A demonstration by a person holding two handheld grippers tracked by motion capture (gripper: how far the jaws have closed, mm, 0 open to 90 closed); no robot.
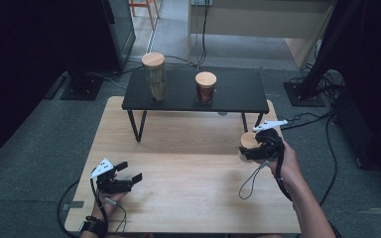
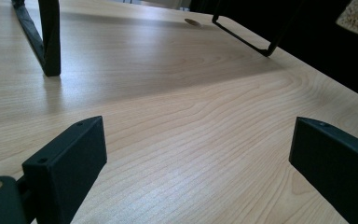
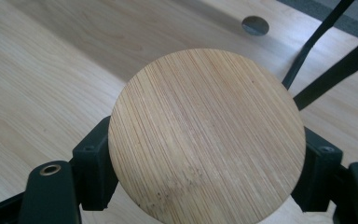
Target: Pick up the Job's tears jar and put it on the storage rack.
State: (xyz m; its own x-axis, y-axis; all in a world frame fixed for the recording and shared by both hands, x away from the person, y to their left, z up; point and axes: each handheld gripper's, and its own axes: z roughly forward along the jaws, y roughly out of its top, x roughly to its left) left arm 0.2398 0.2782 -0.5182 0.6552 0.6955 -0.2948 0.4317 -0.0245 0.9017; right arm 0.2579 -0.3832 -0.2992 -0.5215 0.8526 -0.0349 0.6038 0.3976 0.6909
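I read this as two jars done and a third on its way. On the black shelf (image 1: 238, 94) standing along the far edge of the tabletop (image 1: 188, 198), the tall jar (image 1: 155, 79) sits toward its left end and the short jar (image 1: 206, 88) near the middle, both capped with wooden lids; the shelf's right end is bare. My right tool (image 1: 252, 148) is clenched on a third jar (image 1: 248, 140) near the right edge of the tabletop, just in front of the shelf's right legs. In the right gripper view its round bamboo lid (image 3: 207, 135) sits between the two jaws, which press on the body beneath it. What is left, as I judge it, is to carry it up and set it on the bare end.

My left tool (image 1: 129, 176) rests near the front-left corner, released, jaws wide apart with nothing between them, pointing across the tabletop. The right hand (image 1: 285, 163) holds its tool level, wrist angled inward from the right edge.
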